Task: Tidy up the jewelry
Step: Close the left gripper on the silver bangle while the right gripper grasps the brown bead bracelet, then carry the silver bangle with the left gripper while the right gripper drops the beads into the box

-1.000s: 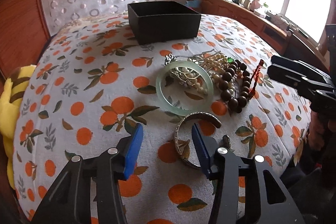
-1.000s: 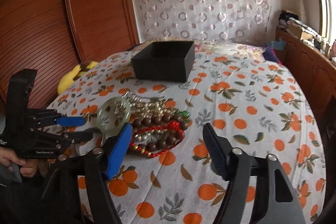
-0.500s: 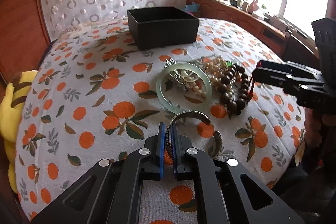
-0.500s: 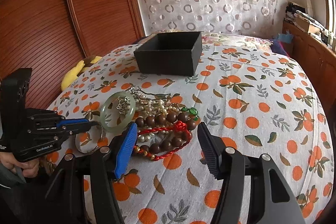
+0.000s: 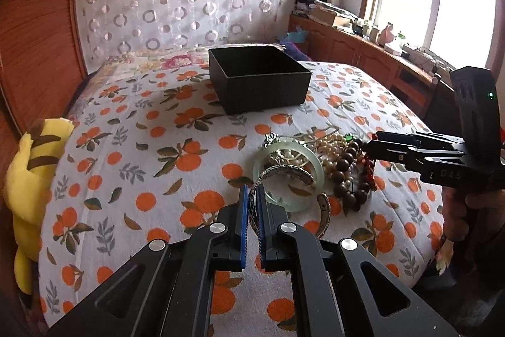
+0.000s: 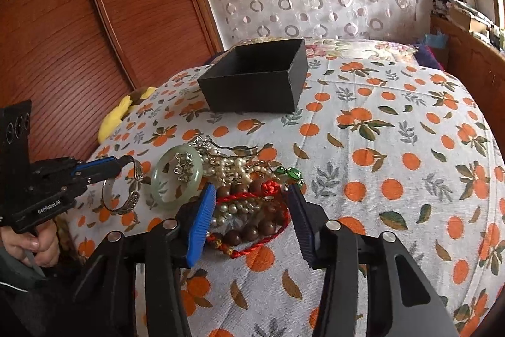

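On the orange-print bedspread (image 5: 151, 166), the left gripper (image 5: 251, 210) is clamping the open silver cuff bangle (image 5: 293, 176); the right gripper (image 6: 249, 210) is closing around the red-corded bead bracelet (image 6: 252, 229), likely snagging neighbouring pearls.

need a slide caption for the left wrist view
Left tongs clamp a silver cuff bracelet beside the jade bangle, black box waiting behind on the orange-print bedspread.
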Tool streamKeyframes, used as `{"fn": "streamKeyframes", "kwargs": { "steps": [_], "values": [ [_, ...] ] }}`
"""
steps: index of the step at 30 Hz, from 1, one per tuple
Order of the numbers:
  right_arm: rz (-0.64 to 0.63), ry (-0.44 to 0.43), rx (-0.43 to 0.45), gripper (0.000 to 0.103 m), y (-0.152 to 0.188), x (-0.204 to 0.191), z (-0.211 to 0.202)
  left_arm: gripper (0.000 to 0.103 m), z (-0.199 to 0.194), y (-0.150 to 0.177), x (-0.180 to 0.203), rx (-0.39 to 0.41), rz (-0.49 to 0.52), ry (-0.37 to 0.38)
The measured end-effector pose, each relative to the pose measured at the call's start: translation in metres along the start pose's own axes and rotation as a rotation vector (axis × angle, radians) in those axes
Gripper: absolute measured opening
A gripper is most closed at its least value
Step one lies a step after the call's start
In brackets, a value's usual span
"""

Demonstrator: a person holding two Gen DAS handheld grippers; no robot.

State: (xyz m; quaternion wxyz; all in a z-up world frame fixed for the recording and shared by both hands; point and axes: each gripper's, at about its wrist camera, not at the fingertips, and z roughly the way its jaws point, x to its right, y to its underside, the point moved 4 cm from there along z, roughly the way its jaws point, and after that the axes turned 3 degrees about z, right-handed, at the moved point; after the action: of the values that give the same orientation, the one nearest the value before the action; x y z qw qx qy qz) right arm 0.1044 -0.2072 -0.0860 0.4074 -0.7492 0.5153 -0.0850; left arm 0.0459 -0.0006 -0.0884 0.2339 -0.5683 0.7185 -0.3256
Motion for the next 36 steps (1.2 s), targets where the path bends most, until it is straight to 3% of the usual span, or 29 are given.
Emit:
{"fn": "streamKeyframes", "kwargs": {
  "steps": [6, 12, 16, 23, 36],
  "values": [
    [-0.002, 0.008, -0.017, 0.050, -0.002, 0.001, 0.007, 0.004, -0.001, -0.002, 0.002, 0.006, 0.008, 0.001],
    [-0.022, 0.056, -0.029, 0.015, 0.000, 0.004, 0.008, 0.004, 0.000, -0.003, 0.002, 0.003, 0.002, 0.003],
    [-0.029, 0.055, -0.026, 0.006, 0.002, 0.007, 0.005, 0.004, 0.001, -0.006, 0.002, 0.008, -0.004, 0.002],
    [-0.059, 0.066, 0.042, 0.005, -0.013, 0.005, -0.016, 0.004, 0.005, -0.021, -0.002, 0.029, -0.002, 0.000],
    [-0.179, 0.112, 0.155, 0.004, -0.080, -0.005, -0.031, 0.004, 0.021, -0.072, -0.008, 0.101, 0.014, -0.015]
  ]
}}
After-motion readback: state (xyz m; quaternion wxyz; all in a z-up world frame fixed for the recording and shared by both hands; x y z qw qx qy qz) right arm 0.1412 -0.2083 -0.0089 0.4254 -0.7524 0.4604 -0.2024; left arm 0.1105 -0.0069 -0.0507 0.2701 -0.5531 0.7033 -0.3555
